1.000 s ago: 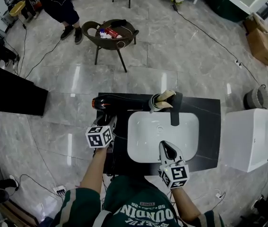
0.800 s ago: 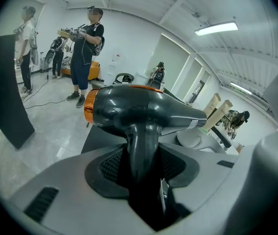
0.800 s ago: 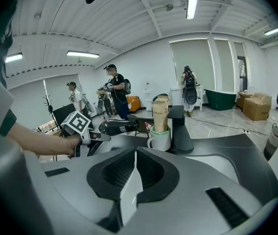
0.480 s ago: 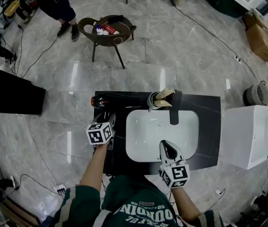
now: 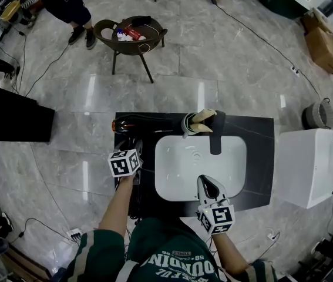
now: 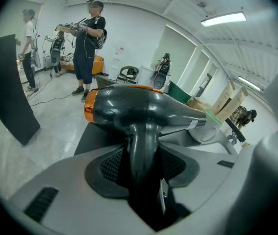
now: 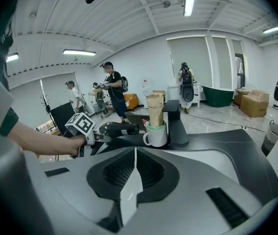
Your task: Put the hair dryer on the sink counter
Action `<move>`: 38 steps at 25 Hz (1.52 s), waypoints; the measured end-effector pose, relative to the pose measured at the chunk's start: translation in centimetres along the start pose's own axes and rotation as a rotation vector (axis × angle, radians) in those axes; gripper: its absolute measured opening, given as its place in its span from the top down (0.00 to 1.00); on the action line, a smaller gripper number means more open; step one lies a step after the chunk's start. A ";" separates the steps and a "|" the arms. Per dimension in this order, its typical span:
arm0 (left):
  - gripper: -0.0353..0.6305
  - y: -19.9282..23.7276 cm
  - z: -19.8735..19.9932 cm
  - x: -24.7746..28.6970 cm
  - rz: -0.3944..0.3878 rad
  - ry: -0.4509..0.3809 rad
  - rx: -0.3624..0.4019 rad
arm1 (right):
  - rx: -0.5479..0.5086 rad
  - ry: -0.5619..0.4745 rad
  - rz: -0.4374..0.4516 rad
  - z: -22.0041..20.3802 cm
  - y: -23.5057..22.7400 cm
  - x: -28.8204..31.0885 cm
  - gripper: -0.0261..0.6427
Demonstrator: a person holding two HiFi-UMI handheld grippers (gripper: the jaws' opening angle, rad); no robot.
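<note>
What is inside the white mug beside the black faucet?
A beige tube-like item stands in the mug and sticks out above its rim. Its lower part and the mug's bottom are hidden by the mug's wall.

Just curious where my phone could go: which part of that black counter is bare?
Bare: the counter strip right of the basin. Crowded: mug and faucet behind the basin, hair dryer in the left gripper on the left.
</note>
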State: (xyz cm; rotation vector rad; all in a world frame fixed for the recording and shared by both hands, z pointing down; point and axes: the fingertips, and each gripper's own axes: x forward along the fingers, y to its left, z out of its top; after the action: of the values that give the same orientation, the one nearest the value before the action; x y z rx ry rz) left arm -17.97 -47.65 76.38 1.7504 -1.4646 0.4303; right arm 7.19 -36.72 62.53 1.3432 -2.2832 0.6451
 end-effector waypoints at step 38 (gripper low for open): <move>0.60 0.5 -0.5 -0.7 0.157 -0.074 0.161 | 0.015 0.004 0.014 -1.4 1.1 -0.5 0.89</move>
State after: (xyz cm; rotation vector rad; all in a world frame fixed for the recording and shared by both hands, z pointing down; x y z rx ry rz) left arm -18.48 -46.84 76.36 1.7982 -1.6672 0.5848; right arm 6.64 -35.12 63.22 1.3329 -2.2909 0.6699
